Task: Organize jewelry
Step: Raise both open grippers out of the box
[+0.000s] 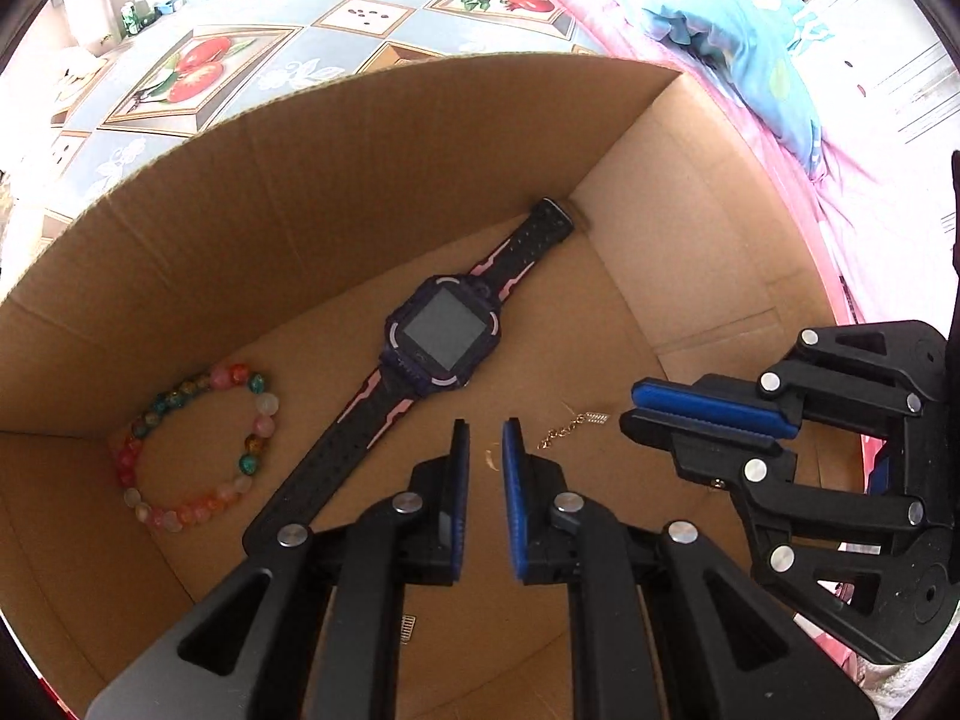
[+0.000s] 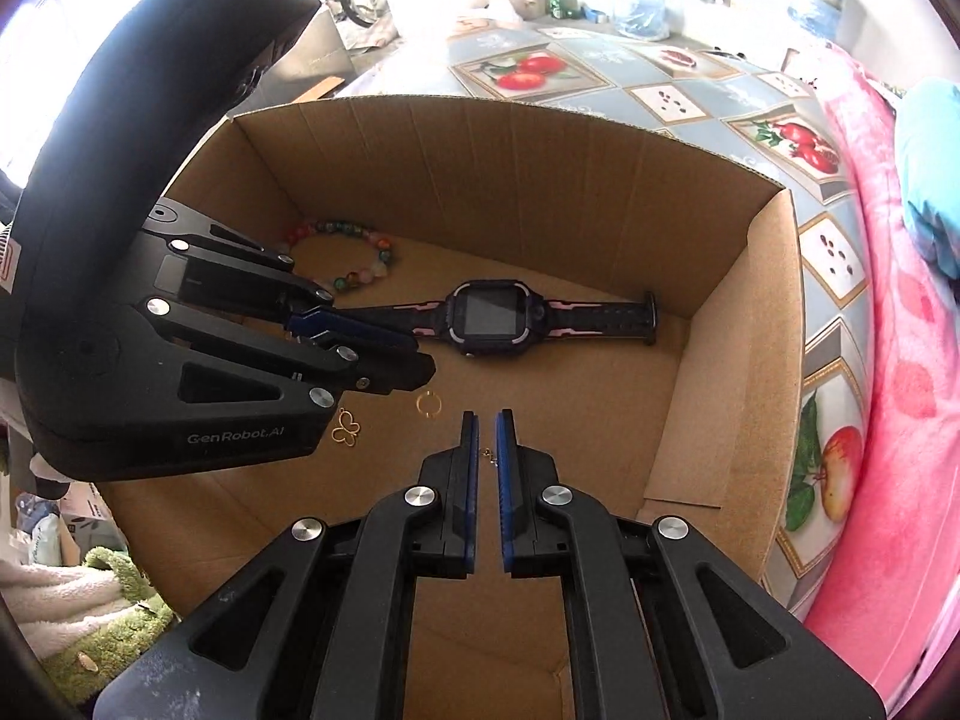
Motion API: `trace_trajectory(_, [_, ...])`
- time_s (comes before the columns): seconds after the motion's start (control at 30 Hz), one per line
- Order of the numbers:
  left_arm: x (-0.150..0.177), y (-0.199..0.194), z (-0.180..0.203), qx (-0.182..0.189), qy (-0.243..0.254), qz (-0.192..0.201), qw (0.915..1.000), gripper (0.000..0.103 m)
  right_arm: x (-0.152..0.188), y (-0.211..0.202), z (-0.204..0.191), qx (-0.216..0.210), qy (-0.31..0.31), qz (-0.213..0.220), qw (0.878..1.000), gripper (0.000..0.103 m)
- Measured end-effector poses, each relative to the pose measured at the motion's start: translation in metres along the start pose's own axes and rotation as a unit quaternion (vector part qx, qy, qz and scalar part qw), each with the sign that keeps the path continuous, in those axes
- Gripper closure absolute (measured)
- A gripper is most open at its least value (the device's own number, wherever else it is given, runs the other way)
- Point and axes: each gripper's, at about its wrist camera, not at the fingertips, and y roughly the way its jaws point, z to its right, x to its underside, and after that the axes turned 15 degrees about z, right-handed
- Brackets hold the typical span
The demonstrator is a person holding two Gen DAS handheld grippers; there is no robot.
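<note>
Both grippers hang inside a cardboard box [image 1: 372, 138]. A black and pink smartwatch [image 1: 441, 330] lies flat on its floor; it also shows in the right wrist view [image 2: 498, 317]. A multicoloured bead bracelet [image 1: 198, 450] lies in the left corner, also seen in the right wrist view [image 2: 354, 258]. My left gripper [image 1: 485, 426] is slightly open and empty above a small gold ring [image 2: 429, 404]. My right gripper [image 2: 487, 417] is slightly open and empty above a thin gold chain [image 1: 573, 425]. A gold butterfly charm [image 2: 347, 429] lies beside the left gripper.
The box [image 2: 774, 300] stands on a fruit-patterned tablecloth [image 1: 198, 72]. Pink bedding [image 2: 900, 312] and a blue cloth [image 1: 744, 42] lie to the right. A green mat [image 2: 114, 618] and white towel are at lower left. A small tag [image 1: 408, 628] lies on the box floor.
</note>
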Motion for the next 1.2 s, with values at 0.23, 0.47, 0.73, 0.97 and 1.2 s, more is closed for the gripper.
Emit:
trace_trajectory(0.23, [0.000,-0.012,-0.001,-0.008,0.002,0.020,0.9998,0.091,-0.003,-0.023,0.004,-0.007,0.012,0.034,0.999,0.097])
trace_trajectory(0.47, [0.005,-0.076,0.017,-0.008,0.048,0.120,0.9917,0.081,0.002,-0.088,0.000,-0.025,0.037,0.130,0.991,0.094])
trace_trajectory(0.73, [0.053,-0.159,0.041,0.003,0.092,0.256,0.9622,0.053,0.042,-0.157,-0.012,-0.052,0.081,0.230,0.968,0.083])
trace_trajectory(0.97, [0.121,-0.192,0.060,0.007,0.107,0.328,0.9387,0.039,0.091,-0.184,-0.027,-0.051,0.111,0.280,0.952,0.073])
trace_trajectory(1.2, [0.182,-0.196,0.069,0.014,0.122,0.331,0.9357,0.028,0.140,-0.174,-0.041,-0.047,0.139,0.285,0.947,0.072])
